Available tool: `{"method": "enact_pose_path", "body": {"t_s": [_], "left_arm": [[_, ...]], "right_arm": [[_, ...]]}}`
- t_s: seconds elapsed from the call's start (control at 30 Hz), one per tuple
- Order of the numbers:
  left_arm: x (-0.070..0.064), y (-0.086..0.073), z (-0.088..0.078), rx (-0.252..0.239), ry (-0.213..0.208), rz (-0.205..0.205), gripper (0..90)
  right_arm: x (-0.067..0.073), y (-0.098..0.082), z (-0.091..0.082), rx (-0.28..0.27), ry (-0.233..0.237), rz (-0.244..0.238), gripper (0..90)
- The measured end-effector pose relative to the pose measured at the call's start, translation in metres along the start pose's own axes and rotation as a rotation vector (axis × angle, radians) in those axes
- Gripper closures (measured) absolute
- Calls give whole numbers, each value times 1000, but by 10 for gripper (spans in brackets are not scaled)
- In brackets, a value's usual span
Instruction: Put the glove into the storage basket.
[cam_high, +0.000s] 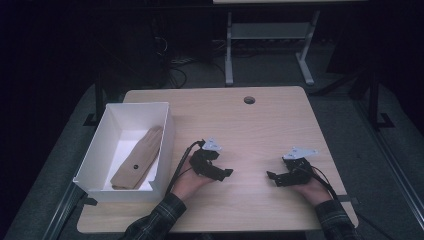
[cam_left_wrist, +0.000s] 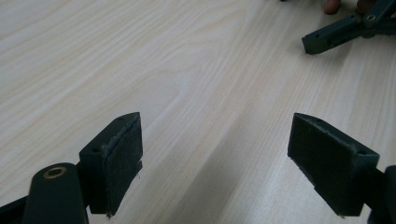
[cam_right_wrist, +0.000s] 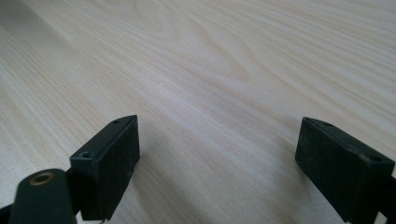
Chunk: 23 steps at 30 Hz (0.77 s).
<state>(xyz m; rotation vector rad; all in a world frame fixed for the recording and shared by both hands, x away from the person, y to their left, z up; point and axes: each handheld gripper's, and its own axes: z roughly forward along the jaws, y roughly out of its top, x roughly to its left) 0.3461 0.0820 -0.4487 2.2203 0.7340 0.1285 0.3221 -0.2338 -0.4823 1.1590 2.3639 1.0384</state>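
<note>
A tan glove (cam_high: 138, 159) lies flat inside a white box (cam_high: 95, 156) at the table's left side. My left gripper (cam_high: 226, 173) rests low over the wooden table (cam_high: 250, 130) just right of the box, jaws wide open and nothing between them (cam_left_wrist: 215, 158). My right gripper (cam_high: 272, 177) sits near the table's right front, also open over bare wood (cam_right_wrist: 217, 161). The two grippers point toward each other. In the left gripper view a jaw of the right gripper (cam_left_wrist: 334, 35) shows at the top right.
A round cable hole (cam_high: 249, 100) sits near the table's far edge. Beyond the table stand the white legs of another desk (cam_high: 229, 50) and floor cables. Bare wood lies between the grippers and across the far half.
</note>
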Motion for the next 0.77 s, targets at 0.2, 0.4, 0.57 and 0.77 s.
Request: {"method": "enact_pose_path", "body": {"t_s": [0.2,0.4,0.57,0.77], "left_arm": [[-4,-9,12,29,14,61,174],[-8,-16,22,29,10,103,149],[-13,-21,25,-1,32,157,130],[-13,-21,25,3,29,163,128]], "right_arm": [[0,0,0,3,3,-2,131],[0,0,-1,3,4,-2,131],[0,0,-1,3,5,-2,131],[0,0,0,0,3,-8,131]]}}
